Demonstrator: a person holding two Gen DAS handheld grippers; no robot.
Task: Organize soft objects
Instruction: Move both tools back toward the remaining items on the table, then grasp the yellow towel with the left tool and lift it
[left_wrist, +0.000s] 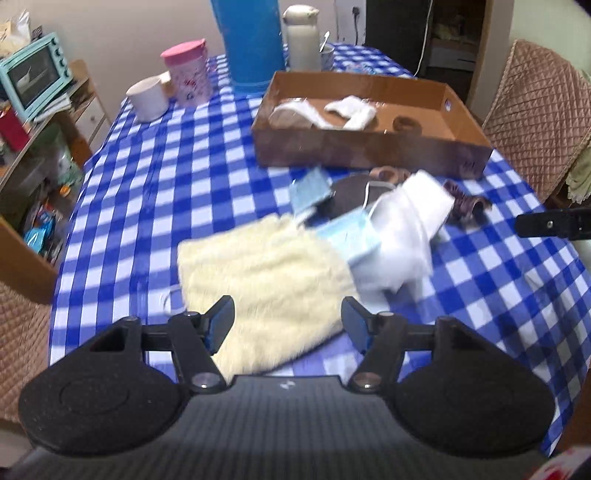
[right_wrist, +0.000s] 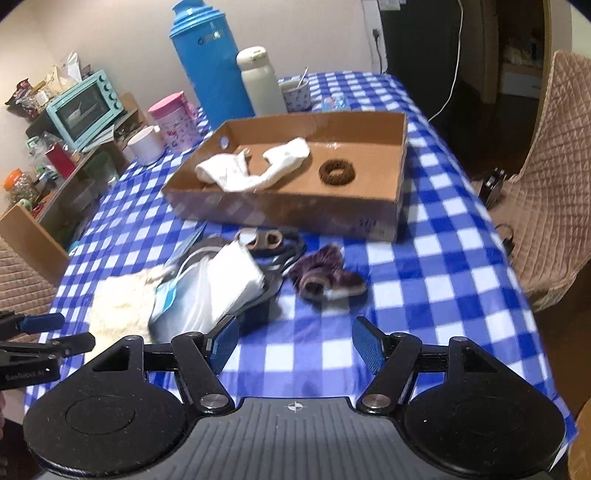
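A cardboard box (right_wrist: 400, 155) on the checked table holds white socks (right_wrist: 258, 166) and a brown scrunchie (right_wrist: 336, 171); the box also shows in the left wrist view (left_wrist: 369, 147). In front of it lies a pile: a cream fluffy cloth (left_wrist: 266, 280), blue face masks (left_wrist: 354, 236), a white folded cloth (right_wrist: 236, 280), a purple scrunchie (right_wrist: 321, 275) and a dark item (left_wrist: 351, 195). My left gripper (left_wrist: 288, 323) is open and empty, over the near end of the cream cloth. My right gripper (right_wrist: 295, 343) is open and empty, above the tablecloth just short of the pile.
At the table's far end stand a blue thermos (right_wrist: 208, 62), a white bottle (right_wrist: 258, 83), a pink canister (right_wrist: 173, 120), a white mug (right_wrist: 146, 144) and a cup with a spoon (right_wrist: 295, 94). A quilted chair (right_wrist: 554, 184) is at the right. Cluttered shelves with a teal oven (right_wrist: 86, 107) are at the left.
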